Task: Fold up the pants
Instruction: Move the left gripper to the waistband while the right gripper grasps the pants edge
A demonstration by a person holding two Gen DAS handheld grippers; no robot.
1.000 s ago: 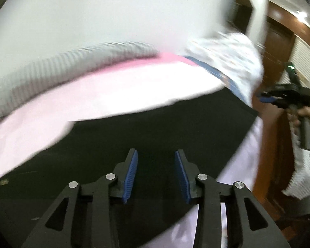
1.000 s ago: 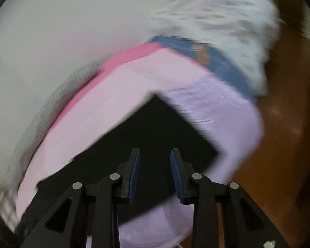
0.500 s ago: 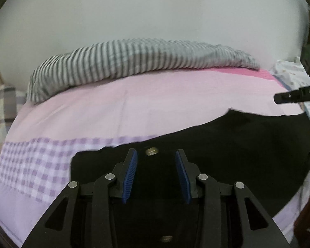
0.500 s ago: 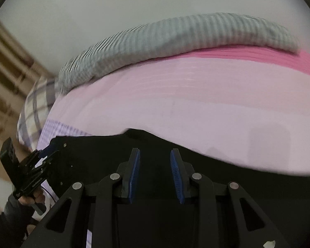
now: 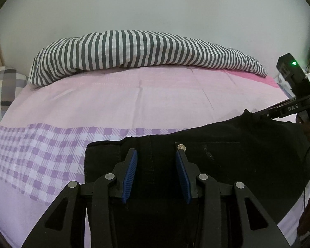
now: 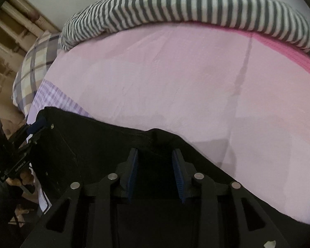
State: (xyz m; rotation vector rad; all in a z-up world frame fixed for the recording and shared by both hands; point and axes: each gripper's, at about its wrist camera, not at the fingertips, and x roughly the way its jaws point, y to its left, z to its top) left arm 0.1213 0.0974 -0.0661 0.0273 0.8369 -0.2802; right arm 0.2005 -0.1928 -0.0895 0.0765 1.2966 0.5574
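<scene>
the left gripper (image 5: 156, 174) has its two blue-padded fingers spread apart, hovering low over the waistband end of the black pants (image 5: 227, 165), with nothing between the pads; a belt loop runs up between them and a small metal button (image 5: 182, 146) sits just beside the right-hand pad. the right gripper (image 6: 155, 173) is also spread wide and holds nothing, poised over a raised ridge of the pants further along toward the legs, where the dark cloth bunches up. the pants lie flat along the near edge of the bed, on a pink sheet (image 5: 155, 99) with a purple checked band (image 5: 41, 150) just beside the waistband corner. beyond the pants, across the sheet, a grey and white striped blanket (image 5: 134, 51) is heaped against the wall, well apart from the pants, and a plaid pillow (image 6: 35, 66) sits off the waistband end. likely risks, as a judgement: if either gripper closes too deep it could pinch the sheet together with the pants and drag the bedding along. if it closes too shallow it may catch only the top layer, so the fold comes up lopsided. the left pad might clamp on the button or belt loop and slip. because the pants lie close to the bed edge, a careless pull toward that edge could slide them off.
</scene>
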